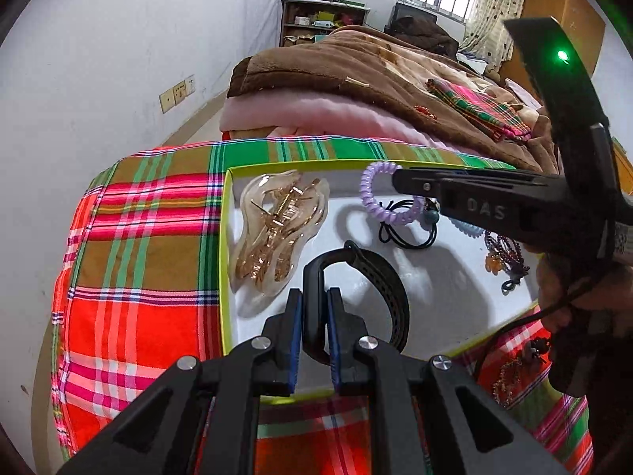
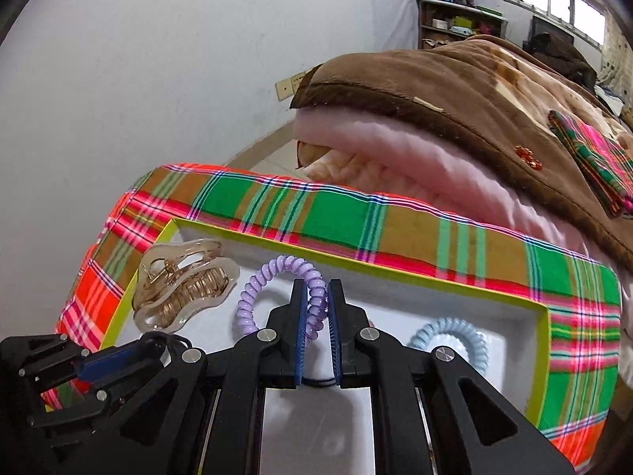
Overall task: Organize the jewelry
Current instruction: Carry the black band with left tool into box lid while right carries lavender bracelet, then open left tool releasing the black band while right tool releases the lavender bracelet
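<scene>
Bedroom setting, plaid bedspread (image 1: 142, 237) in red, green and tan, and on it sits a shallow white tray (image 1: 443, 297) with a lime-green rim, where the jewelry is going. Over the tray, the left gripper (image 1: 314, 332) has its jaws nearly closed on a black perforated band (image 1: 379, 277), pinching one end of the loop between the blue pads while the rest curls away to the right above the tray floor. That band looks like soft rubbery strap: light, bendy, likely to flop, so a grip near its stiffer curved end seems sensible.

And the right gripper (image 2: 314, 328) is doing the same trick, jaws almost shut on a lilac spiral hair tie (image 2: 285, 289), clamping the right side of the coil as it hangs above the tray's far half. It looks springy and featherweight; it should squash under the pads and could spring away on release, so the squeeze on the coil itself is the place.

Moving outward: a clear amber claw clip (image 1: 277, 233) lies at the tray's left end, hard and probably brittle. A pale blue spiral tie (image 2: 451, 340) rests to the right, a black elastic (image 1: 407, 229) lies mid-tray, and dark beads (image 1: 506, 253) sit at the right edge. Beyond the tray, a brown blanket (image 2: 455, 91) over pink bedding.
</scene>
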`<move>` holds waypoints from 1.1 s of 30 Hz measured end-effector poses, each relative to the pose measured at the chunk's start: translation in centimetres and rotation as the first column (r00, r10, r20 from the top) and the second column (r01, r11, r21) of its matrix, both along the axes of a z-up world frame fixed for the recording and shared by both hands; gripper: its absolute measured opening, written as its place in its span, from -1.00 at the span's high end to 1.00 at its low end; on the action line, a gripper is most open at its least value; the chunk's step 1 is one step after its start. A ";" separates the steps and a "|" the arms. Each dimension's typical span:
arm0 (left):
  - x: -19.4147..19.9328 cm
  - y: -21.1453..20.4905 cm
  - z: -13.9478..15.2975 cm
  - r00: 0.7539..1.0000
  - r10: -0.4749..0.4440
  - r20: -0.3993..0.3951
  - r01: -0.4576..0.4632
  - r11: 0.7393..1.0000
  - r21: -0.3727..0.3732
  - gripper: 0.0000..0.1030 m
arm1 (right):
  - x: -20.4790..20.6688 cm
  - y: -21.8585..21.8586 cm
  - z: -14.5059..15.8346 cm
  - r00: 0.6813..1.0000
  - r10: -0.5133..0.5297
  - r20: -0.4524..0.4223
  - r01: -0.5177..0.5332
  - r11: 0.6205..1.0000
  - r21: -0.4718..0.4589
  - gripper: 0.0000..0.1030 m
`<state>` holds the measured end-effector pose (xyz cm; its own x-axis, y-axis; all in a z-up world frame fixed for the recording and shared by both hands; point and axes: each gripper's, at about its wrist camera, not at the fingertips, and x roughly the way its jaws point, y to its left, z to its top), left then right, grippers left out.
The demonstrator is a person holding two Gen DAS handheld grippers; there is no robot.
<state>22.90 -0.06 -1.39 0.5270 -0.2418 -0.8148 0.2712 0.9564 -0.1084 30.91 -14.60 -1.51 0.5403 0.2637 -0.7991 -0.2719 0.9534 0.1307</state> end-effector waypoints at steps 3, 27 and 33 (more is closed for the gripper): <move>0.3 -0.1 -0.5 1.000 -0.003 -0.015 0.003 1.000 0.020 0.76 | 0.5 0.5 -0.5 1.000 0.008 -0.013 -0.008 1.000 -0.003 0.79; 0.5 0.3 -1.3 0.999 0.013 -0.040 -0.013 1.000 0.010 0.74 | 1.2 1.9 -1.7 0.998 0.032 -0.047 -0.035 0.998 -0.047 0.79; 0.5 0.3 -1.3 0.999 0.016 -0.042 -0.015 1.000 0.010 0.72 | 1.3 1.8 -1.8 0.999 0.023 -0.046 -0.025 0.999 -0.045 0.77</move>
